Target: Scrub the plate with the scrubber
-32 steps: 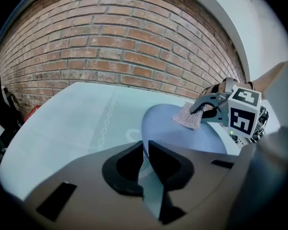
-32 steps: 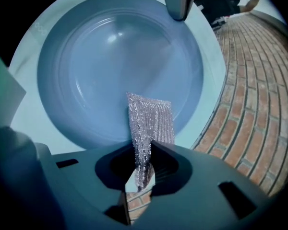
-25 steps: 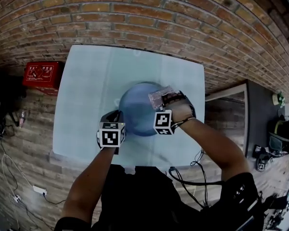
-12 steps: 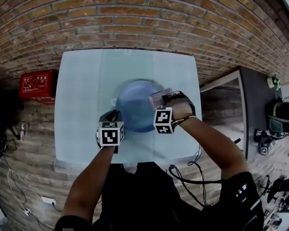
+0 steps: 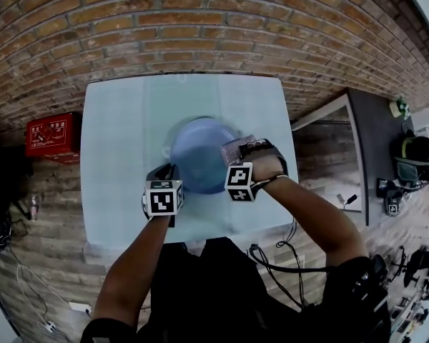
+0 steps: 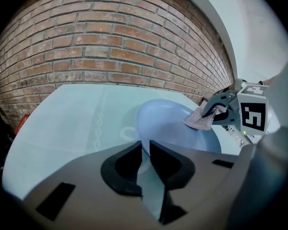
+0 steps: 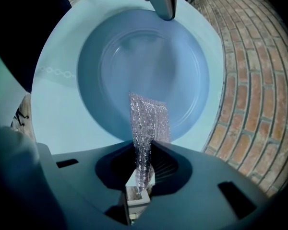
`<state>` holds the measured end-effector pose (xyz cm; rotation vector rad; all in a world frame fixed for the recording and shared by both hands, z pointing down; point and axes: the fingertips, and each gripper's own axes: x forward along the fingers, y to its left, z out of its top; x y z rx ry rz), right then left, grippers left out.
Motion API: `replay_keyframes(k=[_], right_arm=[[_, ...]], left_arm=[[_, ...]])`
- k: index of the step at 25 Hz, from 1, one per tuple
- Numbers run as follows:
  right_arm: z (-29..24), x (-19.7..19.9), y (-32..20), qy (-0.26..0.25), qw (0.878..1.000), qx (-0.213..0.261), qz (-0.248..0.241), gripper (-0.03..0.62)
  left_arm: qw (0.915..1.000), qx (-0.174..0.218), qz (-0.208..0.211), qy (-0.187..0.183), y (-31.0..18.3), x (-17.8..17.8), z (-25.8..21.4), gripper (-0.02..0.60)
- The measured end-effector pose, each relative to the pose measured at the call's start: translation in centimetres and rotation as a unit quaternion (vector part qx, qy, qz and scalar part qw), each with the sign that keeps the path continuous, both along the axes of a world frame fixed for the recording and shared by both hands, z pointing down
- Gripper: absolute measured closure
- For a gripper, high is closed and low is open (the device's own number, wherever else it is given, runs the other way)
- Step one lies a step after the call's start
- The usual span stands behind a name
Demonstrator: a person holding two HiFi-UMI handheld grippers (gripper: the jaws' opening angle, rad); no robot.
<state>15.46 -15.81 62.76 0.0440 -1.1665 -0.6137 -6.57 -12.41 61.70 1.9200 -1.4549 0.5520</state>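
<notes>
Standing near the middle of the pale table (image 5: 111,156), the blue plate (image 5: 199,156) is upright on its base, with a gripper at each side. The left gripper (image 6: 145,147) is at the plate's near left rim. Its jaws are drawn almost together, and the thin rim sits in the narrow slot between them, so they pinch the plate. In the right gripper view the tip of this gripper shows at the far rim of the plate (image 7: 149,56). The right gripper (image 7: 144,150) is at the opposite rim. Its jaws are clenched on the scrubber (image 7: 149,119), a flat silvery mesh strip. The strip reaches out from between the jaws, over the rim and onto the inner slope of the plate. In the left gripper view the scrubber (image 6: 200,120) looks tilted down toward the plate surface, but I cannot tell if it presses on it. Brick (image 5: 200,27) surrounds the table, and a red box (image 5: 53,134) lies just beside the table's left edge.
</notes>
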Motion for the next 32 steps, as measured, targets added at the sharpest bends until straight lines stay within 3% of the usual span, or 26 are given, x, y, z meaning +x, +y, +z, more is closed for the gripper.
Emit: replay_keyframes(k=[8,17,20,26,32], right_arm=[[-0.1,1.1,2.2,0.036,0.999,0.000,-0.022,0.522],[-0.8,1.9,3.6,0.103,0.990,-0.004,-0.099,0.522],[-1.3,2.4,3.4,0.128,0.982,0.007,-0.139,0.522],[-2.7,3.0,0.0,0.132,0.978,0.065,-0.150,0.523],[-3.1,2.6,-2.6,0.169,0.965,0.096,-0.176,0.525]], left_arm=[[1.0000,0.000,0.007,0.004,0.0,0.2,-0.1,0.522],[0.9999,0.003,0.013,0.008,0.0,0.3,-0.1,0.520],[0.9999,0.006,0.012,0.009,0.0,0.4,-0.1,0.520],[0.9998,0.010,0.013,0.010,0.1,0.6,-0.3,0.520],[0.9998,0.017,0.005,0.013,0.0,0.6,-0.3,0.520]])
